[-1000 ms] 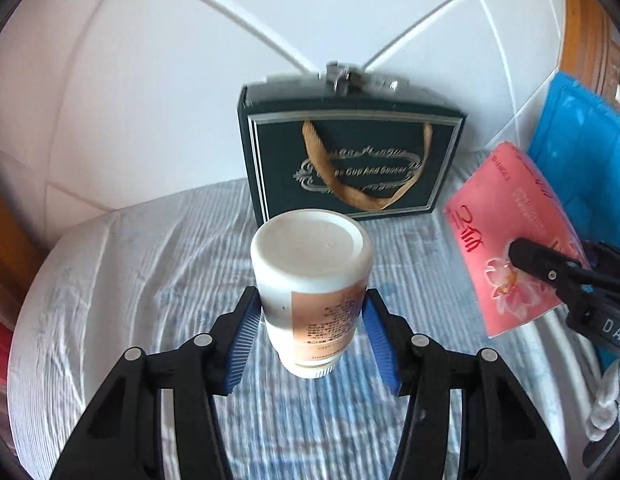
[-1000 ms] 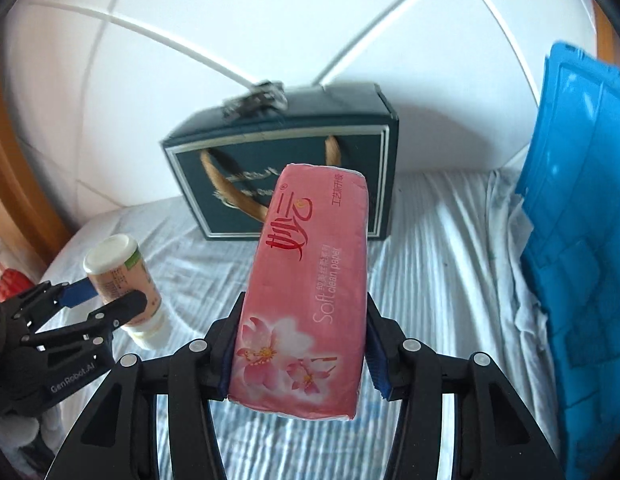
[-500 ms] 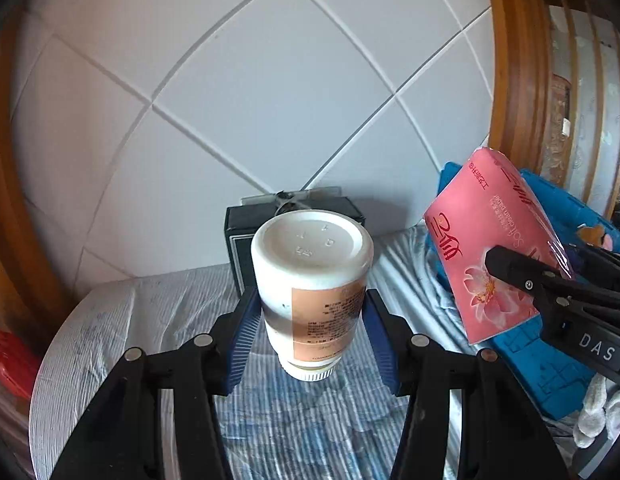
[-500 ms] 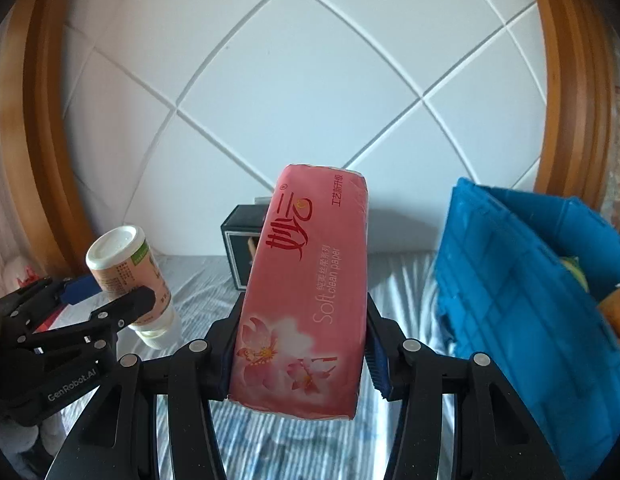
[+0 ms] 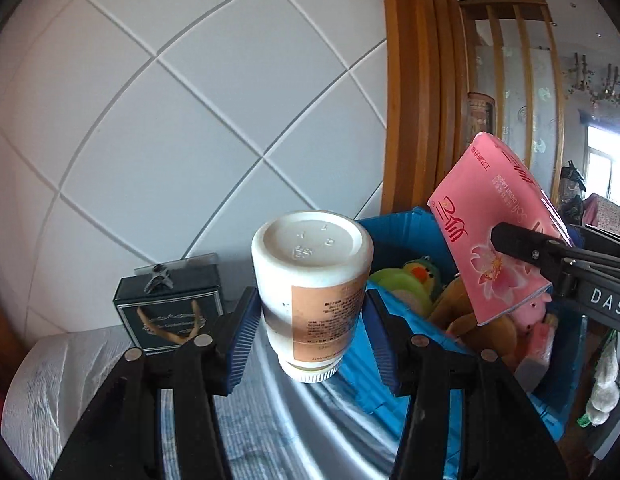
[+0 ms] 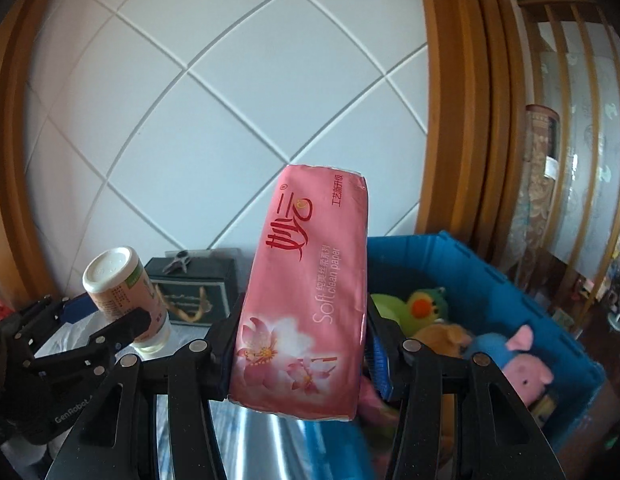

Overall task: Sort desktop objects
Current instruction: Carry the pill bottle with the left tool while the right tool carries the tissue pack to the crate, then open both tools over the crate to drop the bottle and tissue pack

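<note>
My left gripper is shut on a white bottle with an orange label, held in the air by the near edge of the blue bin. The bottle also shows in the right wrist view. My right gripper is shut on a pink tissue pack, held upright over the bin's left side. The pack shows in the left wrist view at the right, above the bin. The bin holds several plush toys, among them a green one and a pink pig.
A dark green gift box with a tan handle stands at the back on the white striped cloth. A white tiled wall rises behind. A wooden frame stands past the bin on the right.
Both grippers have lifted and swung right with their loads. The blue bin's inside and its toys have come into view, and the gift box has dropped back to the left.
</note>
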The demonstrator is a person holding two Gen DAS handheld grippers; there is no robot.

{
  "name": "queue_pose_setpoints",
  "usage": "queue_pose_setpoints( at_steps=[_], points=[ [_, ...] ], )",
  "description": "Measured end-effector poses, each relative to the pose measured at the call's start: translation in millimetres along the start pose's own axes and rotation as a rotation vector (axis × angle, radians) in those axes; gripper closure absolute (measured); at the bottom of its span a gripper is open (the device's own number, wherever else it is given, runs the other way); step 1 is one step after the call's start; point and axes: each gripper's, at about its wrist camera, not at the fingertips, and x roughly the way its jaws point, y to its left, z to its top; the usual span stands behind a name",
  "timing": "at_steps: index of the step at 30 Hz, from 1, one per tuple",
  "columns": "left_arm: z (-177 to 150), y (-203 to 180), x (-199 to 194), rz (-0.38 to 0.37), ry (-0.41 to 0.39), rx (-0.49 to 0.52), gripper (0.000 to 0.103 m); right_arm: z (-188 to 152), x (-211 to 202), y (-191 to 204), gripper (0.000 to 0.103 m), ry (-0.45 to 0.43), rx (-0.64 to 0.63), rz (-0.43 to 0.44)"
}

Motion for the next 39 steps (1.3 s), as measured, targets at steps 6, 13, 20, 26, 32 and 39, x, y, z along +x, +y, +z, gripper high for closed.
queue_pose_setpoints(
  at_steps=[6, 13, 20, 26, 32, 39],
  points=[
    [19, -119, 32, -0.025, -0.018, -0.007, 0.051, 1, -11, -111, 0.053, -0.015, -0.035, -0.038],
    [-8, -215, 91, -0.015, 0.220, 0.013, 0.051, -31, 18, -204, 0.053, 0.129, -0.012, 0.015],
    [-42, -254, 112, 0.048, 0.387, 0.082, 0.051, -81, 48, -253, 0.053, 0.272, 0.022, 0.107],
    [-52, -267, 120, 0.088, 0.447, 0.082, 0.051, -97, 66, -271, 0.052, 0.358, 0.012, 0.102],
    [-50, -267, 102, 0.127, 0.385, 0.058, 0.022, -96, 68, -273, 0.044, 0.381, 0.006, 0.081],
    [-49, -263, 75, 0.144, 0.332, 0.029, 0.022, -98, 48, -280, 0.000, 0.339, 0.026, 0.084]
  ],
)
